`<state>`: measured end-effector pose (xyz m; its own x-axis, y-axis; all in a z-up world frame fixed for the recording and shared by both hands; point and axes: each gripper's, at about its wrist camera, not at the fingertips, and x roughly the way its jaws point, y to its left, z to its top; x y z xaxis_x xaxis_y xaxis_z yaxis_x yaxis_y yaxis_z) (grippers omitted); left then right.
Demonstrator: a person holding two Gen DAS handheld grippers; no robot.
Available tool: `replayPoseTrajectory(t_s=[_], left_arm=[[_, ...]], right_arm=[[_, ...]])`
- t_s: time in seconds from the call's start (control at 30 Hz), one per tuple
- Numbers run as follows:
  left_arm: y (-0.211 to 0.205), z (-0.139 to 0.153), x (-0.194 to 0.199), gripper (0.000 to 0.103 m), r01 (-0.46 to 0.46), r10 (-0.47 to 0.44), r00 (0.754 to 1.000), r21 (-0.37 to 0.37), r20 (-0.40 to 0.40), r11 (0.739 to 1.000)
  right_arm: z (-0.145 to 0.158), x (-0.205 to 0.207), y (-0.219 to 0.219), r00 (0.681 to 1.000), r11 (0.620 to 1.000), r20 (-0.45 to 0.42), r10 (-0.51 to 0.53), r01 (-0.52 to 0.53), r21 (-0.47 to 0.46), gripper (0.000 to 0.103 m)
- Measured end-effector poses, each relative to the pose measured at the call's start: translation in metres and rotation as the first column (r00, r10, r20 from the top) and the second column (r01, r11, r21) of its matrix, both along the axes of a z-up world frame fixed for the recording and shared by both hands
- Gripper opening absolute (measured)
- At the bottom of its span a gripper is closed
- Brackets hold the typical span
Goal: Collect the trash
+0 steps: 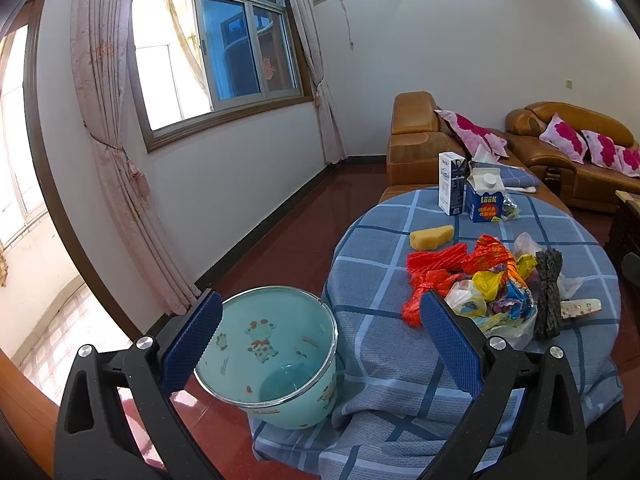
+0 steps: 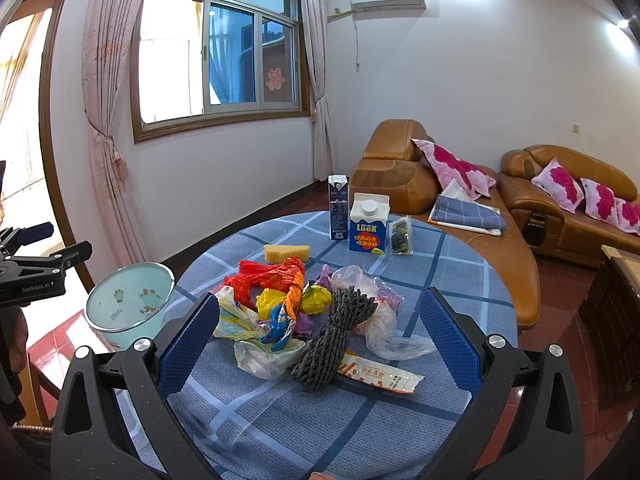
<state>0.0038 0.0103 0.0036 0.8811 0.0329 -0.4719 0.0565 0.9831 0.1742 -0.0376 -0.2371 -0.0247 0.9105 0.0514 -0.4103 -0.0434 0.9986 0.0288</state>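
A heap of crumpled wrappers and plastic bags (image 2: 276, 304) lies on the round table's blue checked cloth (image 2: 320, 420), with a dark rope bundle (image 2: 336, 336), a clear bag (image 2: 380, 320) and a flat snack wrapper (image 2: 380, 378). My right gripper (image 2: 320, 340) is open, its blue pads either side of the heap just above the cloth. A pale green bin (image 1: 268, 352) with cartoon animals stands on the floor at the table's left edge. My left gripper (image 1: 320, 340) is open and empty over the bin's rim and the table edge; the heap (image 1: 480, 284) lies to its right.
A yellow sponge (image 2: 286, 253), two cartons (image 2: 369, 222) (image 2: 338, 206) and a small dark packet (image 2: 401, 236) stand at the table's far side. Brown leather sofas (image 2: 400, 168) with pink cushions are behind. The red tiled floor (image 1: 280, 232) runs left to the curtained window wall.
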Motion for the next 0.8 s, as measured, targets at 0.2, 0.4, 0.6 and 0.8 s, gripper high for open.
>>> replayPoseTrajectory(t_s=[0.2, 0.4, 0.6, 0.8], left_arm=[[0.0008, 0.0004, -0.0001, 0.097, 0.0, 0.0, 1.0, -0.001, 0.0, 1.0], [0.0009, 0.0004, 0.0001, 0.097, 0.0, 0.0, 1.0, 0.0, 0.0, 1.0], [0.0035, -0.0001, 0.0011, 0.097, -0.003, 0.003, 1.0, 0.0, -0.003, 1.0], [0.0036, -0.0003, 0.0011, 0.097, -0.003, 0.003, 1.0, 0.0, -0.003, 1.0]], right_arm=[[-0.0003, 0.0001, 0.0001, 1.0, 1.0, 0.0, -0.001, 0.001, -0.001, 0.098], [-0.0005, 0.0005, -0.0001, 1.0, 1.0, -0.001, -0.001, 0.001, 0.001, 0.098], [-0.0012, 0.0007, -0.0002, 1.0, 1.0, -0.001, -0.001, 0.001, 0.001, 0.098], [-0.0028, 0.0012, -0.0018, 1.0, 1.0, -0.002, -0.004, 0.004, 0.003, 0.098]])
